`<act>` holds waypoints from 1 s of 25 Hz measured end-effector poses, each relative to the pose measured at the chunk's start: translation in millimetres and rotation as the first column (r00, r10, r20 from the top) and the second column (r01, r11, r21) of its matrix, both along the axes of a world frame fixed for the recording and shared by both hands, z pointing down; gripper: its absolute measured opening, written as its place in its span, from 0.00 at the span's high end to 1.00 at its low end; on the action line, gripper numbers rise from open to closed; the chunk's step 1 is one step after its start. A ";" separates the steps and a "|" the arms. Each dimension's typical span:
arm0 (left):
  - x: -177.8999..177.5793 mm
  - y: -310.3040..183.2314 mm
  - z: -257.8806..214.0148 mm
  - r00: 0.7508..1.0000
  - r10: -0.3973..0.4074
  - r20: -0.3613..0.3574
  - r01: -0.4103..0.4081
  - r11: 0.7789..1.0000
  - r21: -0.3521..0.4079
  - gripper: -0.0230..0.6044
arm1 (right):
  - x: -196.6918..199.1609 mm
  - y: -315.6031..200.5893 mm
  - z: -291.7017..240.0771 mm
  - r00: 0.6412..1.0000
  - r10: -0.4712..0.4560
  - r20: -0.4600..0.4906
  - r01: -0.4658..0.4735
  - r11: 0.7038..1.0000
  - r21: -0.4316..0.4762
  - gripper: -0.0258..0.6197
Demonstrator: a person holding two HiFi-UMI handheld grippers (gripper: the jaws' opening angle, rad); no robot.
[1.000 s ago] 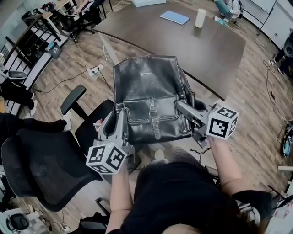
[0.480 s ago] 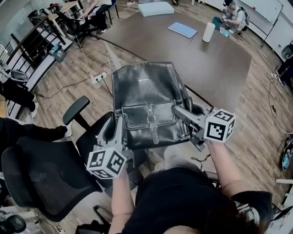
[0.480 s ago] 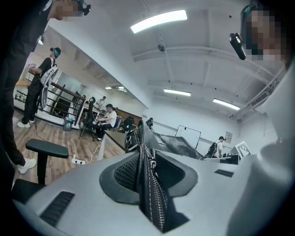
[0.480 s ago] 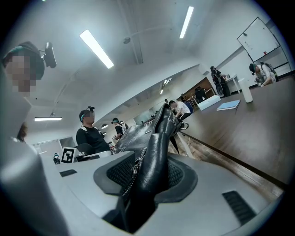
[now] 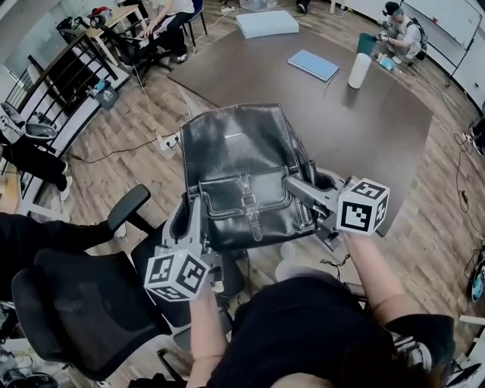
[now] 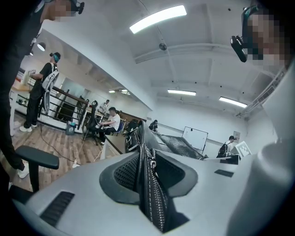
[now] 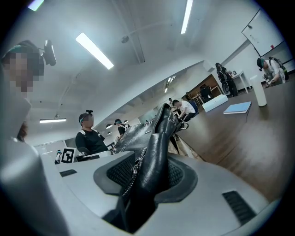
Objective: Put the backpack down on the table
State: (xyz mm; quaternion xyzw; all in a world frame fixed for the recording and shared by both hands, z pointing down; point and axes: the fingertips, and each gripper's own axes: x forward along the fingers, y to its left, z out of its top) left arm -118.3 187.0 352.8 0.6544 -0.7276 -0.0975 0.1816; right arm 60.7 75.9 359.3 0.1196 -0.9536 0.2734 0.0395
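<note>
A black leather backpack (image 5: 239, 170) hangs in the air between my two grippers, front pocket and buckle strap facing up. Its far end overlaps the near corner of the dark brown table (image 5: 364, 129). My left gripper (image 5: 188, 218) is shut on the backpack's left side; the zippered edge (image 6: 150, 184) sits pinched between its pads. My right gripper (image 5: 297, 188) is shut on the backpack's right side, with folded black leather (image 7: 150, 175) clamped between its pads.
On the table lie a blue notebook (image 5: 313, 64), a white cup (image 5: 358, 70) and a pale flat box (image 5: 267, 23). A black office chair (image 5: 83, 303) stands at lower left, a cable and power strip (image 5: 168, 141) on the wood floor. People sit at the far desks.
Both grippers have carried the backpack forward, toward the table; the table now looms larger and the bag's far end overlaps its near corner. The grips have not changed.
</note>
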 end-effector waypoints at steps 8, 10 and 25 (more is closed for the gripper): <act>0.8 -71.4 -9.3 1.000 0.008 0.016 -0.008 1.000 0.005 0.78 | 2.0 -68.8 -8.3 1.000 0.008 0.013 -0.008 1.000 0.009 0.71; 3.8 -86.3 -10.1 1.000 0.012 0.026 -0.013 1.000 0.005 0.78 | 5.9 -82.1 -8.0 1.000 0.013 0.016 -0.014 1.000 0.014 0.71; -7.4 -205.0 -30.8 0.994 0.065 0.087 -0.063 0.998 -0.032 0.78 | 0.7 -188.1 -18.7 0.995 0.083 0.058 -0.083 0.997 -0.009 0.71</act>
